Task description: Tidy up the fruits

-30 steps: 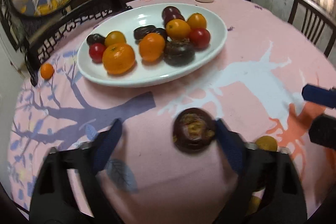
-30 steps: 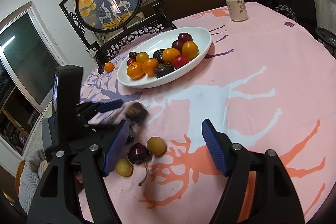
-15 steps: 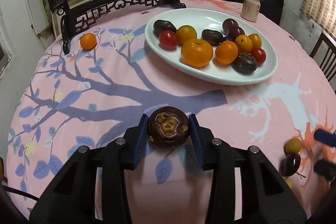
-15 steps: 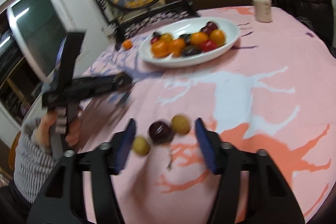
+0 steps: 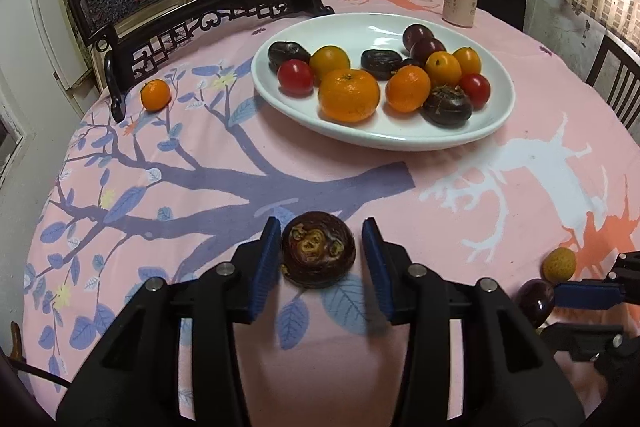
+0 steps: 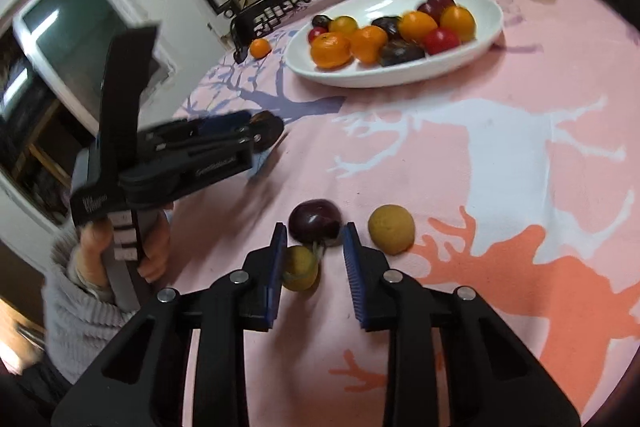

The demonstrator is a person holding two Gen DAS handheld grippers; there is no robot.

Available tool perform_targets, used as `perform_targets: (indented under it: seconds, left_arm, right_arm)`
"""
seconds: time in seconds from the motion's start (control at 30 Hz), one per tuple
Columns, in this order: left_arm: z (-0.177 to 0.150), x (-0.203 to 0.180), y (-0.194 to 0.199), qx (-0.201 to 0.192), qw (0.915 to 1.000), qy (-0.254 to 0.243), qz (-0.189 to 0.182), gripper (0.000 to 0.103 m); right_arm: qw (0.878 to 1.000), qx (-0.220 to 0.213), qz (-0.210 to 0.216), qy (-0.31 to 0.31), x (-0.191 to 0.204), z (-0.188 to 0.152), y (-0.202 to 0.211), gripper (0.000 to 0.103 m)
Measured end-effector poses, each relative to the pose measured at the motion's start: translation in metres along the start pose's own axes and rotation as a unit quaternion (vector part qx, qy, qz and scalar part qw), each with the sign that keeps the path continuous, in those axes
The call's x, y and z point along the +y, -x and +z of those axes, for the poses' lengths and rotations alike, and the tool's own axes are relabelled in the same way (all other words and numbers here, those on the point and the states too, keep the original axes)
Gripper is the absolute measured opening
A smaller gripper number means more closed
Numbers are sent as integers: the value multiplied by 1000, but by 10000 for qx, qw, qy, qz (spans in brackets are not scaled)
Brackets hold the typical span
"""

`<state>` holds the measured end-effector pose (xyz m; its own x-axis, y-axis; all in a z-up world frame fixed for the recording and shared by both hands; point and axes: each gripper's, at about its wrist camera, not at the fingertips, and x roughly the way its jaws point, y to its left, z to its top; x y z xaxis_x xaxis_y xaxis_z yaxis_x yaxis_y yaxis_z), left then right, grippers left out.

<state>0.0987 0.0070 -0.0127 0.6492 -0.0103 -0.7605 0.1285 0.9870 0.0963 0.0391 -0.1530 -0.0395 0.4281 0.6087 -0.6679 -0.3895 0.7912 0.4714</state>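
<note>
Since a second ago the left hand-held gripper [image 5: 320, 255] has squeezed the dark round fruit [image 5: 319, 254] on the table [image 5: 500, 187] and is reopening, its right pad now clear, while the right hand-held gripper [image 6: 314, 251], then wide open, narrows around the dark cherry [image 6: 315, 221], neither yet carried to the white plate [image 5: 492, 123].

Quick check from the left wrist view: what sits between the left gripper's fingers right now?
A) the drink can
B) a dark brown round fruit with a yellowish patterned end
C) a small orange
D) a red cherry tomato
B: in the left wrist view the dark brown round fruit lies on the tablecloth between the fingers of the left gripper, whose jaws are opening, with a gap on the right side.
</note>
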Motion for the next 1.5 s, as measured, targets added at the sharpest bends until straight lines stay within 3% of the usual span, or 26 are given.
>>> perform_targets:
  seconds: [0.1, 0.2, 0.33, 0.4, 0.53, 0.67, 0.77, 1.07, 1.23, 1.37, 1.5]
  left_arm:
    - [1, 13, -6, 128, 9993, 297, -170, 59]
    - [-1, 15, -15, 262, 9990, 338, -120, 62]
    - [-1, 2, -13, 128, 9999, 40, 59, 57]
    - [-2, 3, -12, 148, 9997, 78, -180, 40]
    - [-2, -1, -9, 106, 9999, -7, -109, 40]
    - [-1, 1, -6, 60, 9999, 35, -89, 40]
    - [0, 8, -6, 65, 9998, 182, -101, 40]
    - [-1, 10, -7, 81, 9996, 225, -126, 40]
    - [5, 1, 11, -285, 9996, 91, 14, 40]
    - [36, -3, 24, -599, 9980, 199, 63, 40]
    - [74, -15, 21, -757, 9971, 73, 83, 40]
  right_arm:
    - [9999, 40, 10, -155, -7, 5, -4, 29]
    - [9998, 109, -88, 120, 5, 9, -10, 28]
    - [9981, 396, 134, 461, 22, 2, -24, 28]
    - [9976, 343, 83, 588, 27, 1, -21, 23]
    - [9983, 362, 226, 389, 19, 3, -21, 23]
    - [9980, 353, 85, 510, 25, 5, -23, 23]
    - [9983, 379, -99, 421, 22, 11, -27, 35]
    - [9962, 256, -392, 733, 30, 18, -39, 30]
    - [9943, -139, -712, 788, 22, 22, -12, 30]
    - [9858, -826, -1219, 804, 18, 68, 20, 30]
    - [9735, -1282, -1728, 777, 8, 113, 22, 30]
